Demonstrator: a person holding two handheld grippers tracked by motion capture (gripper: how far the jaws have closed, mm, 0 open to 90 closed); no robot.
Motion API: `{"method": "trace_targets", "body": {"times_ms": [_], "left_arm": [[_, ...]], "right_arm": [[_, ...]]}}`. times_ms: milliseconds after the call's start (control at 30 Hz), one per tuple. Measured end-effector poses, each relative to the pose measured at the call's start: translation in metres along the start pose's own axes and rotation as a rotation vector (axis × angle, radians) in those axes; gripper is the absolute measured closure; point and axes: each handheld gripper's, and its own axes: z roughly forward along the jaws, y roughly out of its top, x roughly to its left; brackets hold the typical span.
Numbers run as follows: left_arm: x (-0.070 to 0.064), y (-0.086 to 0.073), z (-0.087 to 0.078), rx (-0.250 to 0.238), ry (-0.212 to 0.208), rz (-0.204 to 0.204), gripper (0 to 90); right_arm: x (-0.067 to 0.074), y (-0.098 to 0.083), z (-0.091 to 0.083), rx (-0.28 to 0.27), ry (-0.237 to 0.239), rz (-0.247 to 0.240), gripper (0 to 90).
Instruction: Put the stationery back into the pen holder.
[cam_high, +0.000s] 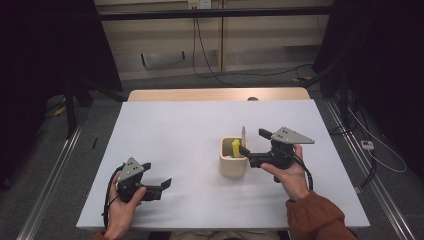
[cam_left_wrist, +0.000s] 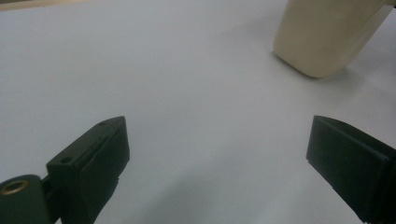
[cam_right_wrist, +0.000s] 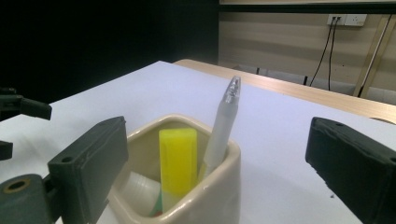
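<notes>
Closest to the person, the left gripper (cam_high: 161, 186) sits low over the white counter (cam_high: 175, 135) with its fingers (cam_left_wrist: 88, 163) spread wide and nothing between them, just bare surface. A bit further in and to the right, the right gripper (cam_high: 252, 141) is held up against the cream pen holder (cam_high: 233, 166), fingers (cam_right_wrist: 91, 158) also wide open, one on each side of the cup's rim without pressing on it. So neither one is gripping anything.

The pen holder stands upright near the middle of the counter, slightly right of center. Inside it there's a yellow highlighter (cam_right_wrist: 178, 161) standing up, and right next to it a white pen (cam_right_wrist: 223, 128) with a clear tip leaning against the corner and sticking out above the rim. Something white and rounded sits lower in the cup; can't tell what it is.

Past the far edge of the counter there's a wooden strip, then cables (cam_high: 200, 55) trailing down the wall.
</notes>
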Motion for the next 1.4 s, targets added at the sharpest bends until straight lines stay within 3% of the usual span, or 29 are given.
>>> {"method": "trace_targets", "body": {"times_ms": [567, 1400], "left_arm": [[-0.002, 0.001, -0.004, -0.015, -0.002, 0.000, 5.9], [-0.003, 0.003, -0.010, -0.031, 0.035, -0.007, 5.9]], "right_arm": [[-0.009, -0.020, -0.029, 0.035, -0.029, -0.004, 2.7], [-0.017, -0.060, -0.065, 0.100, -0.173, 0.009, 4.7]]}}
